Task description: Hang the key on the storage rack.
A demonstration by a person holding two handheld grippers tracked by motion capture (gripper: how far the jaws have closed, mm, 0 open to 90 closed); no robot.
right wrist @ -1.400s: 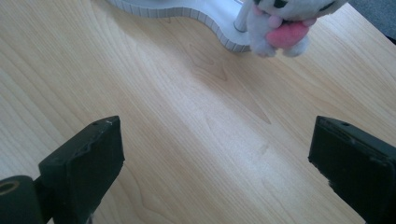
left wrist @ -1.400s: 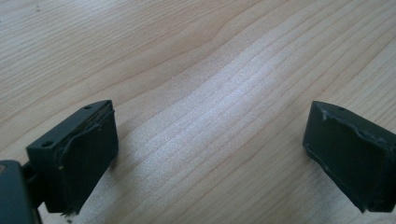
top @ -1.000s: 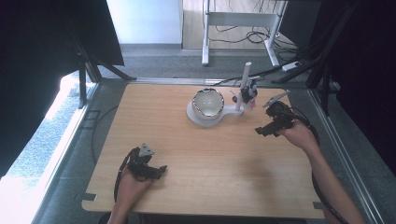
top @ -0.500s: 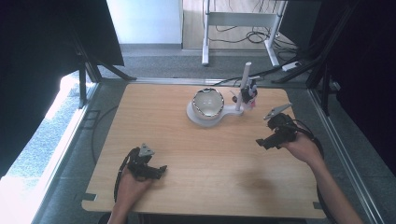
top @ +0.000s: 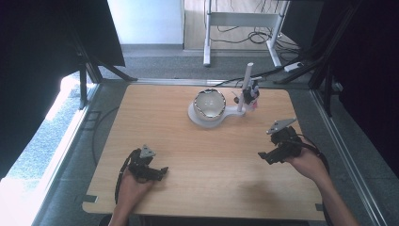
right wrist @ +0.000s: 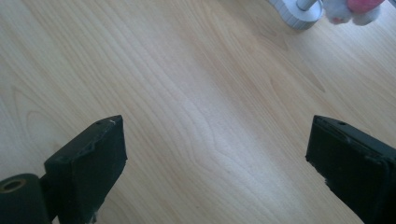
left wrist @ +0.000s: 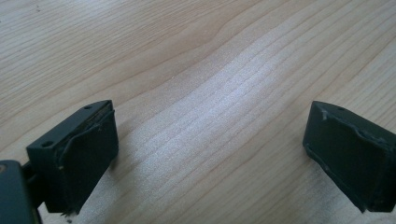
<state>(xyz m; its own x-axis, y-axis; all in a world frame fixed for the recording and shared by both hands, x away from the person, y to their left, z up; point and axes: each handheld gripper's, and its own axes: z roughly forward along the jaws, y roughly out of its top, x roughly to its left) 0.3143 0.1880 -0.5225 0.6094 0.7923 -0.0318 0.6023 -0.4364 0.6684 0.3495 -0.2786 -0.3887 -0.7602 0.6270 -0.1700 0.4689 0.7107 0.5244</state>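
I am holding the left gripper (top: 162,170) low over the tabletop (top: 188,141) near its near-left corner, and its jaws are standing wide apart with only bare wood grain between them, as the left gripper view shows (left wrist: 210,154). My left hand (top: 131,186) is resting at the near edge.

I am keeping the right gripper (top: 262,156) over the right side of the tabletop, closer to the right edge than to the middle, with my right hand (top: 306,162) behind it. Its jaws are also spread wide, gripping nothing; in the right gripper view (right wrist: 215,158) plain wood is lying between them.

The bowl (top: 210,103), with a dark patterned rim and a pale inside, is sitting on a white stand base (top: 200,117) toward the far edge, a little right of centre and well apart from both grippers. A white post (top: 245,87) is rising from the right end of that base, with a small dark fitting (top: 253,90) clamped to it and something pink and white (right wrist: 355,9) hanging just beside the post foot (right wrist: 296,11).
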